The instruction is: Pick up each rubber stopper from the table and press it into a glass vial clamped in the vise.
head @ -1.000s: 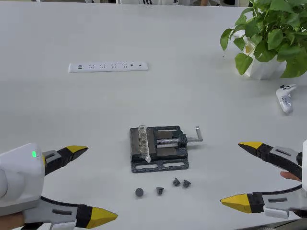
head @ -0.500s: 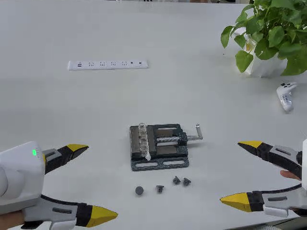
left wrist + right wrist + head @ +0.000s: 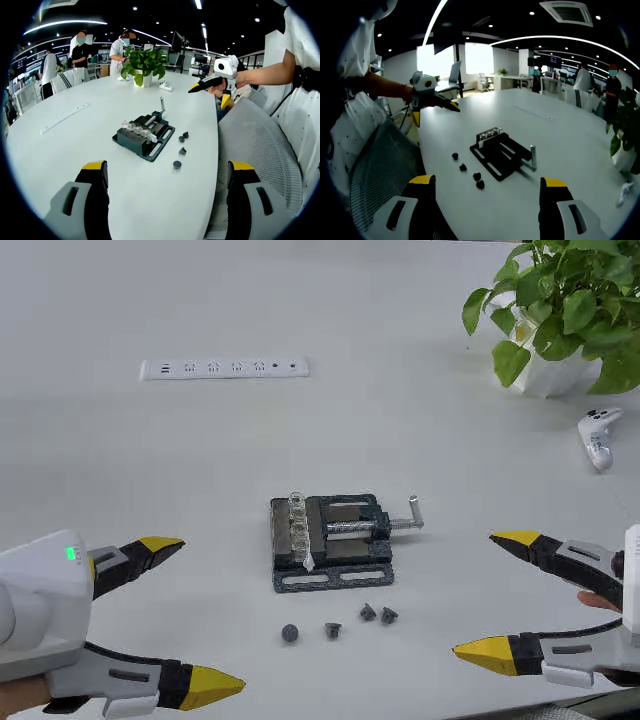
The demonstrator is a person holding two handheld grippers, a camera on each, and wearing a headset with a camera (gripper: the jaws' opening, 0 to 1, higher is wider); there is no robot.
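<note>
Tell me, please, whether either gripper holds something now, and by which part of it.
Nothing is held. The left gripper and the right gripper both have open, empty jaws; the four rubber stoppers lie on the table.

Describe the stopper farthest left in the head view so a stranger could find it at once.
Find the dark vise in the middle of the white table. On its near side lies a loose row of four small rubber stoppers. The leftmost stopper shows a round face, while its neighbours look tipped on their sides.
</note>
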